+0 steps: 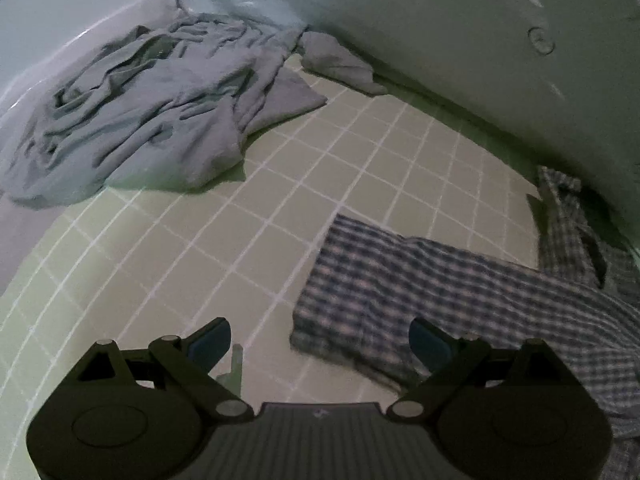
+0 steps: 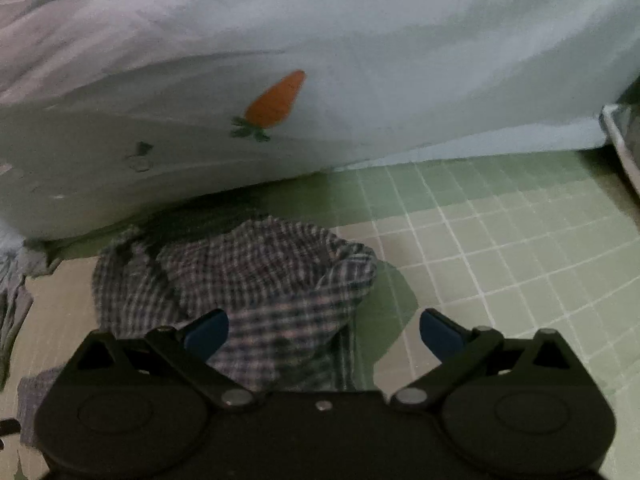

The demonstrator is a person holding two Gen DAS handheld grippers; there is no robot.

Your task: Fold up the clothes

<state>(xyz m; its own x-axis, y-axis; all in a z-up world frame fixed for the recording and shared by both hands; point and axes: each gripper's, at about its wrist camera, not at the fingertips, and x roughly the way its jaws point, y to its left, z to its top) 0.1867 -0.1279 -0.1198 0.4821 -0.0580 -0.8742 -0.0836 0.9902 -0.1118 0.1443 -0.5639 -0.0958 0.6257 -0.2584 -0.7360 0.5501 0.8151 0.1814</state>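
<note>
Both the left gripper (image 1: 320, 344) and right gripper (image 2: 324, 334) are shown with jaws spread wide and empty above the checked garment (image 1: 460, 300), laid partly flat on the green gridded sheet (image 1: 280, 200); a single-layer pinch could drag it askew.

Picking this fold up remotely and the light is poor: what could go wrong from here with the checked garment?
1. Both grippers, left and right, are open, so the checked garment is unheld and its fold could slacken.
2. Its far end is bunched against the white bedding, so the fold may come out uneven.
3. The grey garment lies crumpled nearby and could snag.
</note>
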